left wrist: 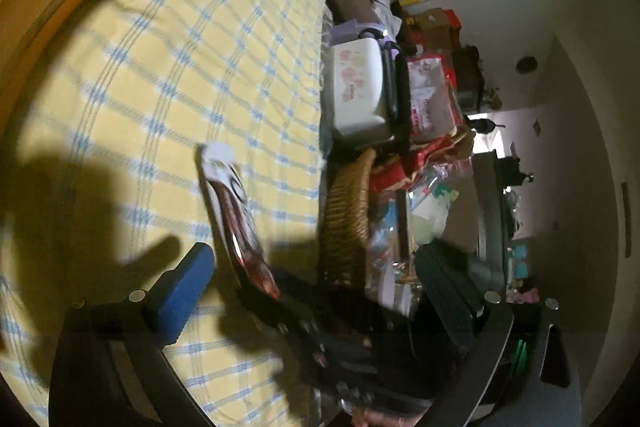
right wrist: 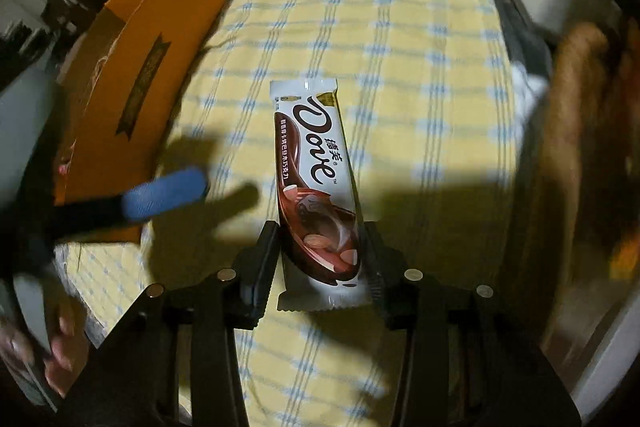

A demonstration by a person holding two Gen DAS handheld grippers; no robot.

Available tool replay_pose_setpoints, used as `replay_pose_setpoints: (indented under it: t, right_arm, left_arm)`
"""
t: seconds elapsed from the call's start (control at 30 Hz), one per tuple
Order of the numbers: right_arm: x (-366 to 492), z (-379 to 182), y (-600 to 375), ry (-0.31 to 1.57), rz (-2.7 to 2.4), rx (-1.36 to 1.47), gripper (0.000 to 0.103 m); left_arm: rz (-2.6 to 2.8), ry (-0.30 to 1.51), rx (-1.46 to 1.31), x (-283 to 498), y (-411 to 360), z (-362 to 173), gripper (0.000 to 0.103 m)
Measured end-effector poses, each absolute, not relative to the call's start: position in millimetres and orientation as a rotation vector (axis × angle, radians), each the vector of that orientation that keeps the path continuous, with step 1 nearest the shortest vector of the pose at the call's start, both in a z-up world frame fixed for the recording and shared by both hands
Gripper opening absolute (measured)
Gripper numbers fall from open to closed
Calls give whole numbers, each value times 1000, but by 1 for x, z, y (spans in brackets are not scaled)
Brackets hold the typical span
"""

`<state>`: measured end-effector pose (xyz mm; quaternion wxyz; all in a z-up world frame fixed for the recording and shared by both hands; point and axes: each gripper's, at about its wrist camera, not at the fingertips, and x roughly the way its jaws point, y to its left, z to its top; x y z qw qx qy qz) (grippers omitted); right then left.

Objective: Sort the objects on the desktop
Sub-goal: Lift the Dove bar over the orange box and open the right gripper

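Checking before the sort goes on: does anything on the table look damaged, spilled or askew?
Nothing stands out. The chocolate bar looks intact, gripped at its near end by the right gripper over the checked cloth; the orange box looks closed.

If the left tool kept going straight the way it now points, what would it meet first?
Probably the chocolate bar, held up off the cloth by the right tool, lying between the left tool's open fingers; beyond it, the yellow checked tablecloth. Depth is unclear.
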<state>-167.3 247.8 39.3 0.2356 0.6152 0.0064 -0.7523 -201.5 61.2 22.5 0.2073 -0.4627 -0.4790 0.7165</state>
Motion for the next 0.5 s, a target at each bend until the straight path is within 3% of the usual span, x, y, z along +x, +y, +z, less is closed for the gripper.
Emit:
replay_pose_setpoints:
  t: [0.13, 0.23, 0.33, 0.47, 0.5]
  right_arm:
    - [-140, 30, 270, -195, -2093, 1635, 39]
    - [-129, 22, 282, -354, -2068, 1607, 39]
    - [-122, 13, 271, -403, -2026, 1605, 38]
    - [-125, 28, 265, -327, -2054, 1589, 38]
    - [-126, 35, 265, -313, -2063, 1578, 38]
  left_arm:
    - [1991, -1320, -1298, -185, 66, 7, 100]
    - [1976, -1283, -1330, -175, 75, -6, 77]
    - [1903, -1360, -1324, -169, 78, -19, 73]
    - [1925, -1336, -1300, -164, 76, -10, 31]
    - [1927, -1339, -1280, -165, 74, -3, 28]
